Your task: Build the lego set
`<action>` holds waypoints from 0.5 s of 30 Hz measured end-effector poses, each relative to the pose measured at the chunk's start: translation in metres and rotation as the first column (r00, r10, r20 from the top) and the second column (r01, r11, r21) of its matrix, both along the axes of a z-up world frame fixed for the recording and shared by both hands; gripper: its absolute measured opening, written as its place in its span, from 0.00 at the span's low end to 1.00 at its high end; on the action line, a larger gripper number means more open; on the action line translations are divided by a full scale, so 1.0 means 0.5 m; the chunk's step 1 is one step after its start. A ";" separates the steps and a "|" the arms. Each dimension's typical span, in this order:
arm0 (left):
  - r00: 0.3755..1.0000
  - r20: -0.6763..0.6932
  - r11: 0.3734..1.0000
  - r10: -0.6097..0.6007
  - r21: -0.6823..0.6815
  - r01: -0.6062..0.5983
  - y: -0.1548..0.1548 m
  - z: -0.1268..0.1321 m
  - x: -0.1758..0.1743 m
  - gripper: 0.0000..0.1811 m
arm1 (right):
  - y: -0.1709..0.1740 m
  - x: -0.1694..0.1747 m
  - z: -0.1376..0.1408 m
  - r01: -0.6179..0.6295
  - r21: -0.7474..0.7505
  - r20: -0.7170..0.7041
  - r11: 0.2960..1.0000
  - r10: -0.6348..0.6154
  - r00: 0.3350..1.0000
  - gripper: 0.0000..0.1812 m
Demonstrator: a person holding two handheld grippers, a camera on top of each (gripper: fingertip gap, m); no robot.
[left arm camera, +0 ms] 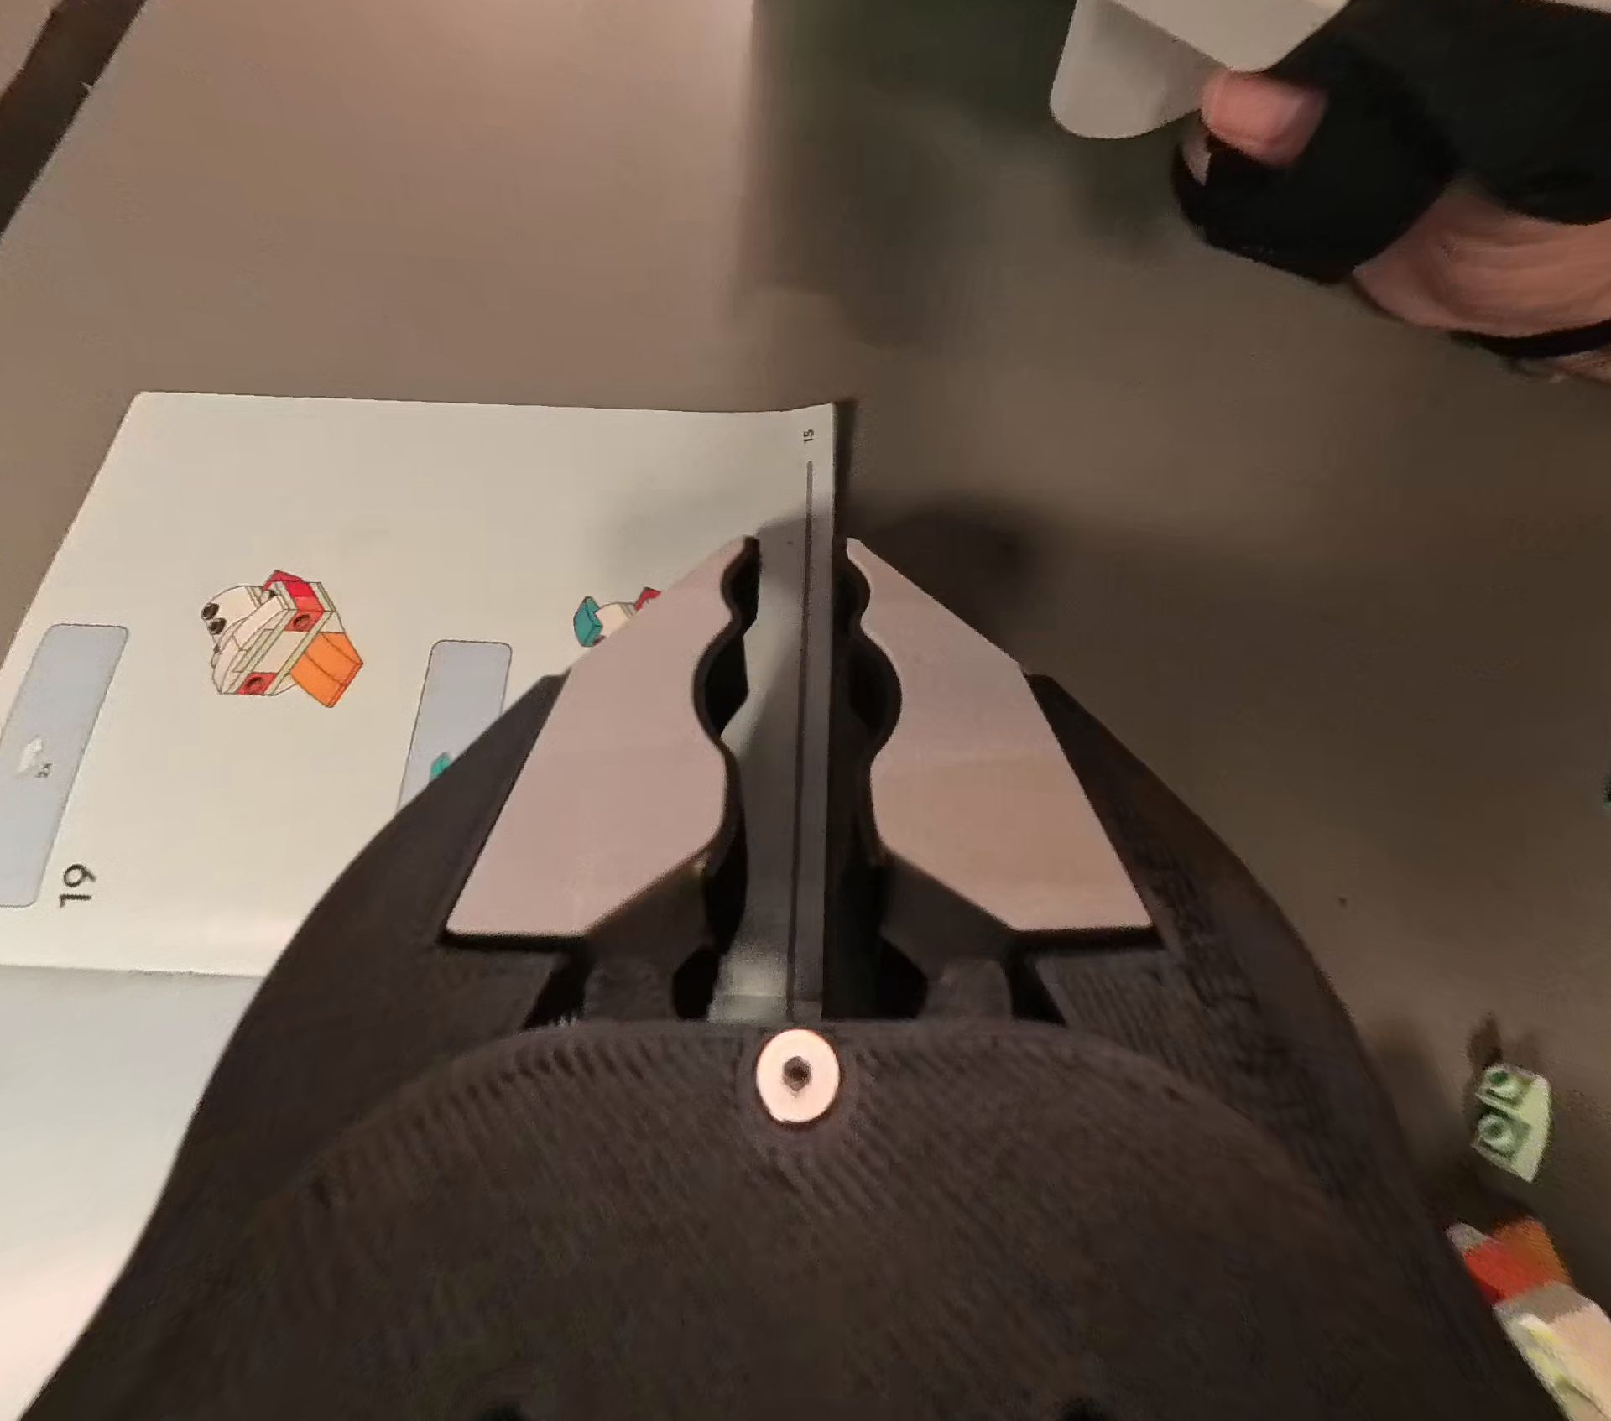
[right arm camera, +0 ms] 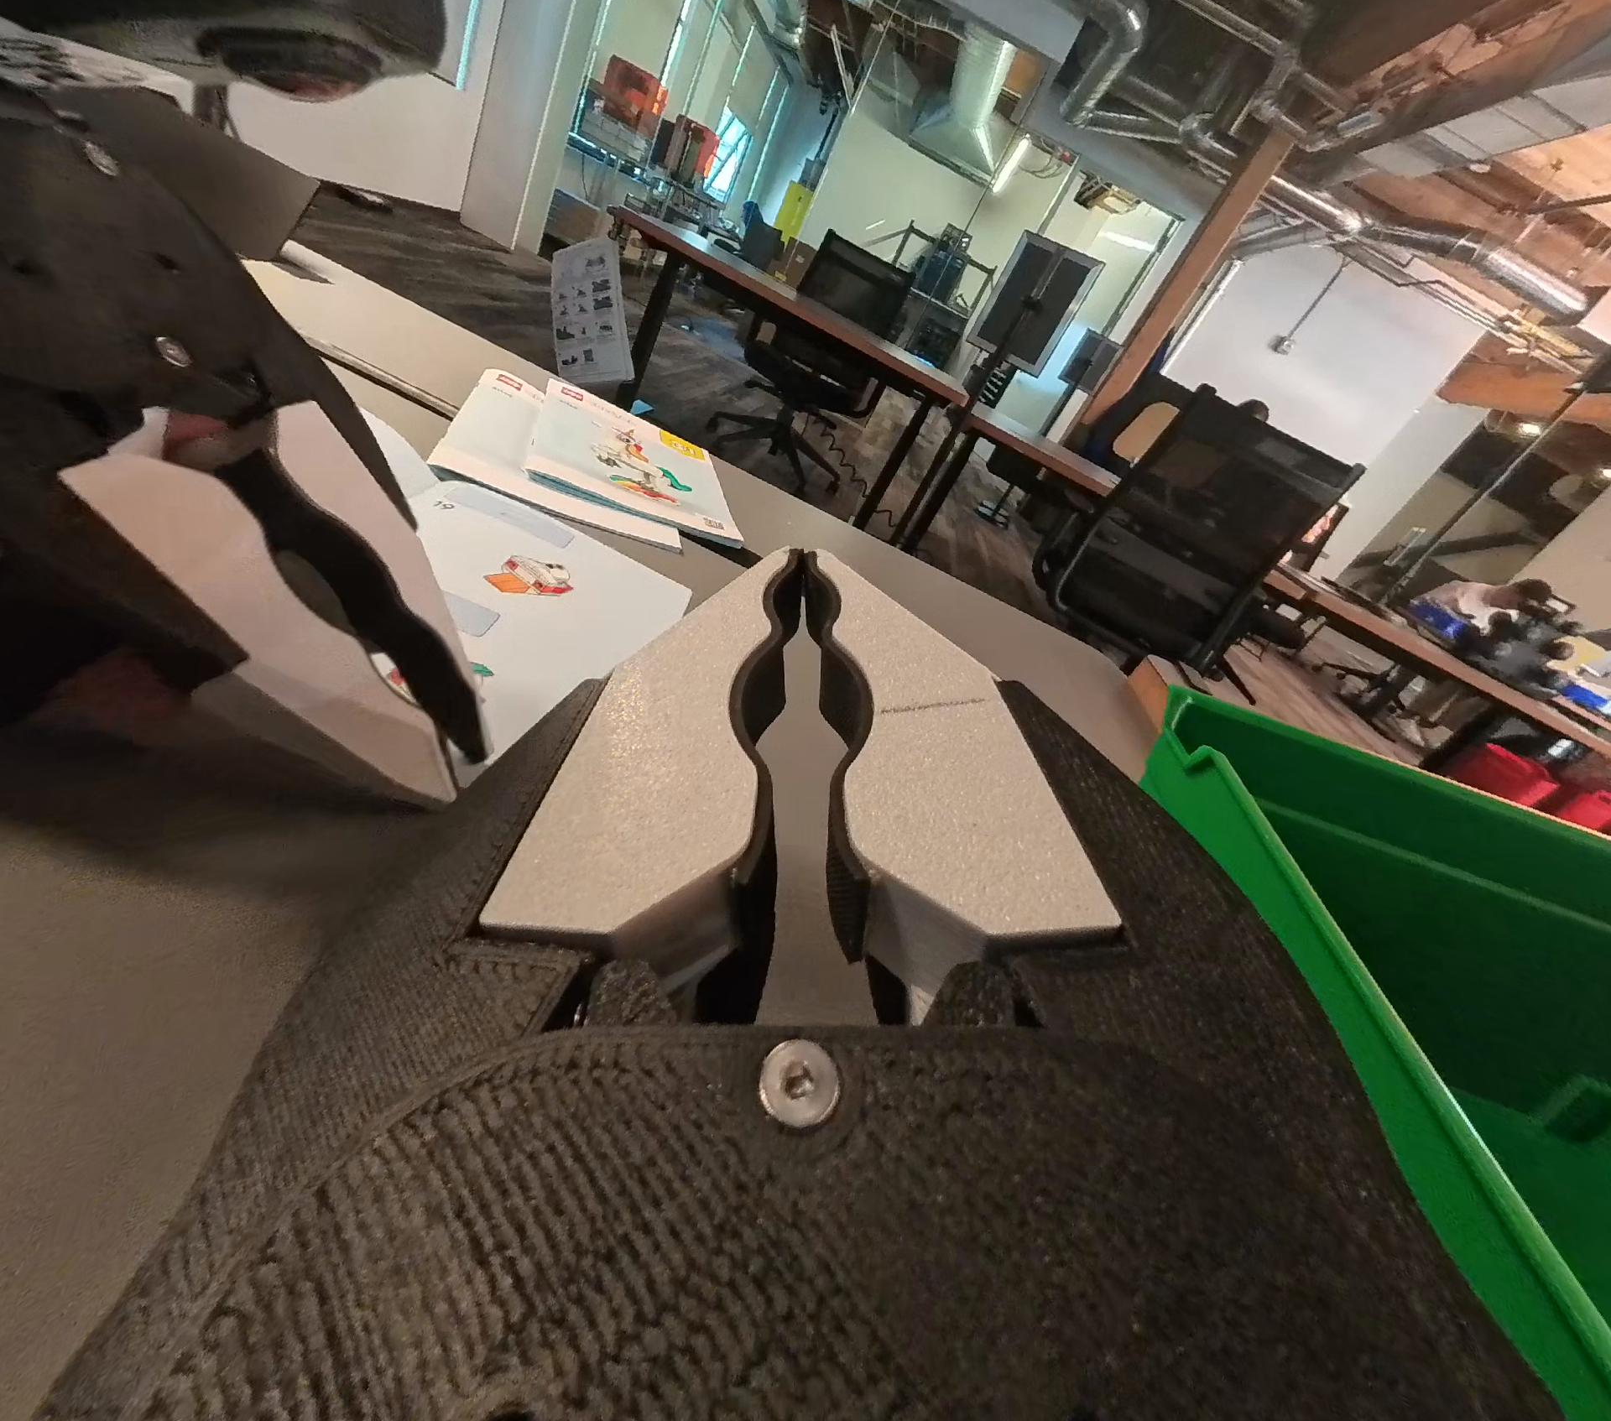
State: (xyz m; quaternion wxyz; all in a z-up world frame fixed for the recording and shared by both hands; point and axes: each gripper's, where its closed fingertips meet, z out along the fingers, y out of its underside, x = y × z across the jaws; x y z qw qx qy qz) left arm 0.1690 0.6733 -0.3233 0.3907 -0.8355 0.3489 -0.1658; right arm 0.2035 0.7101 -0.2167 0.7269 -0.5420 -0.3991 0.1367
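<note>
– Open-plan office behind us: desks, chairs, ducts overhead. Our grey table (right arm camera: pixel 131 987) is up front, w/ a green bin (right arm camera: pixel 1308 900) at the right.

– Grippers?

– Right gripper (right arm camera: pixel 802 562): tips pressed together, nothing between them, aimed out over the table's far edge. Left gripper (left arm camera: pixel 798 551): jaws at a narrow gap and we see nothing gripped. It hangs over the open booklet (left arm camera: pixel 392 682), whose right edge runs straight down the gap.

– So where's the lego?

– Low right in the left wrist view, on the table. A part-built orange-and-white lump (left arm camera: pixel 1526 1283) sits at the frame's corner, and a pale green brick (left arm camera: pixel 1512 1118) lies just beyond it, two studs up. Both sit to the right of the left jaws and behind the tips, beside the body.

– Axis of that brick?

– Its stud row runs roughly parallel to our left fingers, a bit tilted. We reckon the left is the nearer one, since the right sits up by the bin. We'd have to pull back and swing right, approx a quarter turn to close across its short side.

– Any writing?

– Step nos. and a page no. are on the open page, beside drawings of the model. Two closed booklets (right arm camera: pixel 628 464) farther off carry red logo patches. We're not reading any of it out.
</note>
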 end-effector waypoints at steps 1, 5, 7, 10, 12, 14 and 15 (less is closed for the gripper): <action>1.000 0.019 1.000 -0.008 -0.016 0.009 -0.002 0.001 0.002 0.05 | 0.000 0.000 0.000 -0.001 -0.001 0.001 1.000 0.001 1.000 0.00; 0.991 0.130 0.994 0.014 -0.106 -0.001 0.000 0.007 0.000 0.01 | 0.000 -0.003 -0.004 -0.003 -0.008 0.015 1.000 0.003 1.000 0.00; 0.975 0.217 0.985 0.044 -0.175 -0.005 0.004 0.011 -0.003 0.00 | 0.002 -0.002 -0.007 0.002 -0.015 0.027 1.000 -0.001 1.000 0.00; 0.935 0.341 0.960 0.103 -0.280 -0.003 0.010 0.018 -0.009 0.00 | 0.007 -0.001 -0.016 0.009 -0.027 0.063 1.000 -0.007 0.998 0.00; 0.908 0.398 0.943 0.129 -0.332 0.012 0.011 0.022 -0.010 0.00 | 0.003 -0.011 -0.037 -0.015 -0.040 0.144 0.999 0.020 0.989 0.00; 0.895 0.424 0.934 0.137 -0.357 0.026 0.011 0.023 -0.010 0.00 | -0.002 -0.021 -0.062 -0.033 -0.044 0.239 0.998 0.043 0.970 0.00; 0.892 0.431 0.930 0.139 -0.365 0.032 0.010 0.023 -0.010 0.00 | -0.005 -0.026 -0.075 -0.046 -0.049 0.286 0.998 0.058 0.956 0.00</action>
